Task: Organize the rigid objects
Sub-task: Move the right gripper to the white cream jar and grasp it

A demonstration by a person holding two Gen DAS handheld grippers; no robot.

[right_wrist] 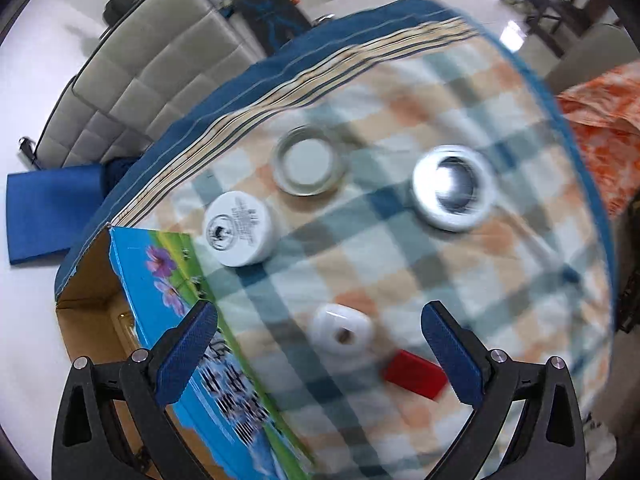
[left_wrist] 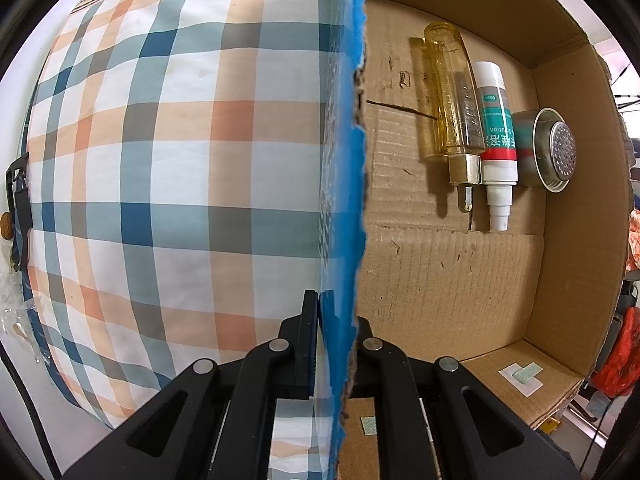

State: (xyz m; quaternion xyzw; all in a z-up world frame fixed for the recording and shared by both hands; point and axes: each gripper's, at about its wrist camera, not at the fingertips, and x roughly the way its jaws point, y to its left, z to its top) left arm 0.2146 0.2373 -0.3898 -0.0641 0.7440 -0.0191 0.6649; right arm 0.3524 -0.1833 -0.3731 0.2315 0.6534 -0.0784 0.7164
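Observation:
My left gripper (left_wrist: 338, 320) is shut on the torn blue-edged wall of the cardboard box (left_wrist: 460, 280). Inside the box lie a yellow glass bottle (left_wrist: 452, 96), a white and teal spray bottle (left_wrist: 496, 136) and a metal strainer cup (left_wrist: 548, 148), side by side. My right gripper (right_wrist: 320, 332) is open above the plaid cloth (right_wrist: 480, 280). A small white holder (right_wrist: 342, 330) lies between its fingers, with a red block (right_wrist: 416, 374) close to the right finger. Farther off lie a white jar (right_wrist: 240, 228), a metal lid ring (right_wrist: 310, 166) and a metal ring (right_wrist: 454, 188).
The box's printed blue outer wall (right_wrist: 180, 320) stands at the left of the right wrist view. An orange cloth (right_wrist: 600, 120) lies beyond the plaid cloth on the right. A grey padded sofa (right_wrist: 152, 72) and a blue mat (right_wrist: 48, 212) are on the floor behind.

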